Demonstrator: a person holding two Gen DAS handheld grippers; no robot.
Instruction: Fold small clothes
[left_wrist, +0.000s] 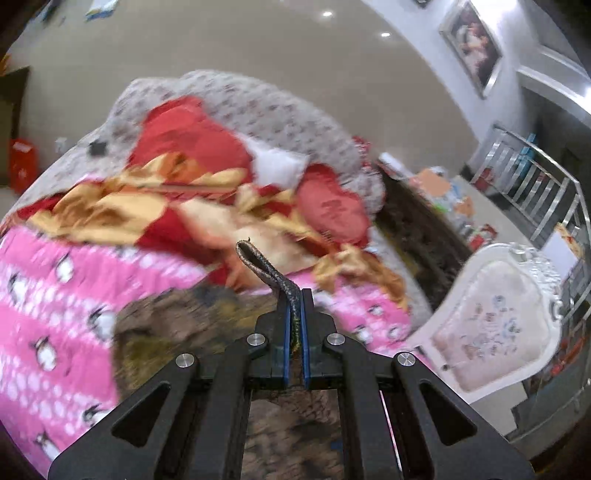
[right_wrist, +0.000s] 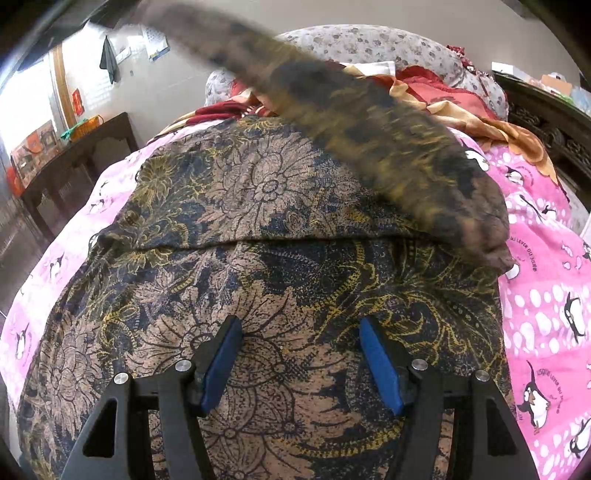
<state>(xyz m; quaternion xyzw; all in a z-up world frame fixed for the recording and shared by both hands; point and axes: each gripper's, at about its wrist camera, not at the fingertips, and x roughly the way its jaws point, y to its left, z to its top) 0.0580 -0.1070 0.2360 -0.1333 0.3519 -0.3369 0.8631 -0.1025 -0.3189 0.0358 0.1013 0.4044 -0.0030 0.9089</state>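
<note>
Left gripper (left_wrist: 294, 295) is clamped tight on an edge of the one patterned garment (right_wrist: 258, 229), lifting it over the pink bedspread (right_wrist: 546, 295). Right gripper (right_wrist: 301, 354) hovers with jaws apart, empty, directly above the spread cloth.

The garment (right_wrist: 266, 229) is brown with a navy and gold floral print, spread wide across a pink penguin quilt (right_wrist: 546, 295). One blurred part of it lifts up and across. A narrow edge strip (left_wrist: 291, 295) sticks up, looped.
</note>
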